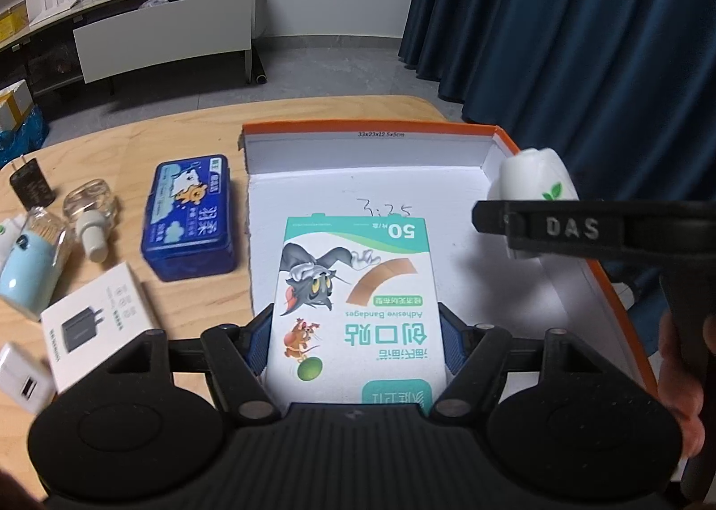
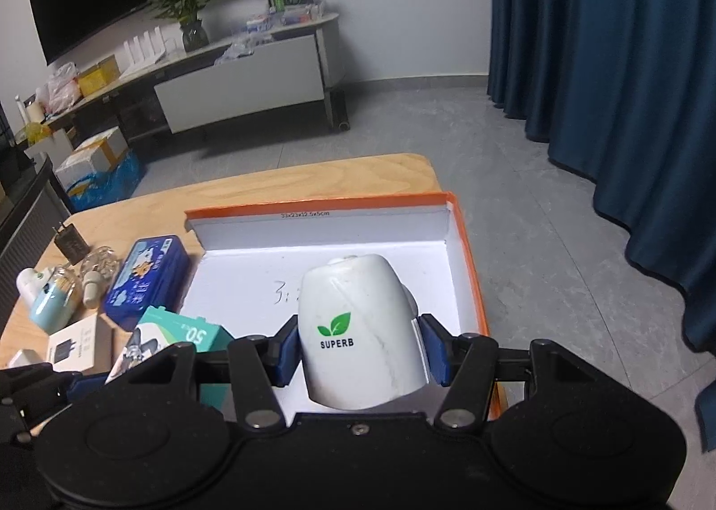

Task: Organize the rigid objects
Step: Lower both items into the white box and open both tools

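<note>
The bandage box, white and teal with a cartoon cat and "50" printed on it, sits clamped between the blue pads of the left claw; it hangs over the near part of the orange tray, whose white floor carries handwritten figures; whether the box touches that floor cannot be told. The white device, a rounded plastic body marked "SUPERB" with a green leaf, is gripped by the right claw, its pads pressed on both flanks; it too is over the tray's white interior, towards the right wall; in the left wrist view the same device shows at the tray's right rim, with the right claw's black finger across it and a hand on the handle below.

The tray lies on the wooden tabletop, at its right end; just beside its left wall lies a blue tin with a cartoon lid. Further left lie a clear glass bottle on its side, a pale blue container, a black plug adapter, a white charger box and a white USB charger; these are apart from the tray.

Beyond the tabletop are grey floor, dark blue curtains and a low white cabinet with a potted plant.
</note>
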Demonstrator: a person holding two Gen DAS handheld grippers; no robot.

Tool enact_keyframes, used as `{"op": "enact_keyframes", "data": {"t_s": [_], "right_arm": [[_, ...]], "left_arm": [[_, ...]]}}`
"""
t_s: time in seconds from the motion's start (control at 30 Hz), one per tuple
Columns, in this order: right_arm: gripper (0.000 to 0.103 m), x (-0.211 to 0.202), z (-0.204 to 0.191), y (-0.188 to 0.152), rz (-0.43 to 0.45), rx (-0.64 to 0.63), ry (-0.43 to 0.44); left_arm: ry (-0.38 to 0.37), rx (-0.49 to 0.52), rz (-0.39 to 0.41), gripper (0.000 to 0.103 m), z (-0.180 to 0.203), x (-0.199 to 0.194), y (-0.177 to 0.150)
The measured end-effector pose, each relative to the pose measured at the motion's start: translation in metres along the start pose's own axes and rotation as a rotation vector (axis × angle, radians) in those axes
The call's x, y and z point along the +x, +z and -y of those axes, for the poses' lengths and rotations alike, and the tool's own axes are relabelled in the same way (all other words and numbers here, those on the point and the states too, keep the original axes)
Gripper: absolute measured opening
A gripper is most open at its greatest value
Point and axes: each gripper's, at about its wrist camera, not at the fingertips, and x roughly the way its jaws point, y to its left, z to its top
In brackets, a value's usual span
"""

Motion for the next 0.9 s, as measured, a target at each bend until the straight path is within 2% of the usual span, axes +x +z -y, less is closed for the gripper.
{"op": "enact_keyframes", "data": {"t_s": [0.07,0.13,0.2,0.3,0.4,0.53,0.63,0.77,0.9], "right_arm": [[0.067,0.006,0.002,0.008,0.022,-0.003,-0.006],[0.067,0.004,0.007,0.015,0.082,0.003,-0.008],[0.071,-0.003,0.012,0.022,0.118,0.016,-0.025],[0.071,-0.024,0.020,0.024,0.179,0.055,-0.025],[0.071,-0.045,0.024,0.016,0.205,0.069,-0.017],[0.071,-0.072,0.019,-0.001,0.237,0.039,-0.041],[0.076,-0.087,0.015,-0.015,0.255,0.051,-0.042],[0.077,-0.098,0.011,-0.031,0.249,0.071,-0.011],[0.078,-0.099,-0.010,-0.047,0.211,0.039,0.010]], "left_arm": [[0.003,-0.007,-0.010,0.072,0.002,0.008,0.005],[0.004,-0.013,-0.011,0.072,0.005,0.014,0.010],[-0.002,-0.012,-0.010,0.072,0.010,0.019,0.016],[-0.026,-0.008,-0.005,0.071,0.018,0.024,0.024],[-0.052,-0.021,-0.006,0.083,0.022,0.024,0.027],[-0.050,-0.017,-0.001,0.085,0.021,0.009,0.020],[-0.038,-0.029,0.018,0.090,0.013,-0.014,0.013],[0.021,-0.008,0.063,0.093,-0.001,-0.048,0.001],[0.079,-0.009,0.088,0.095,-0.027,-0.073,-0.011]]}}
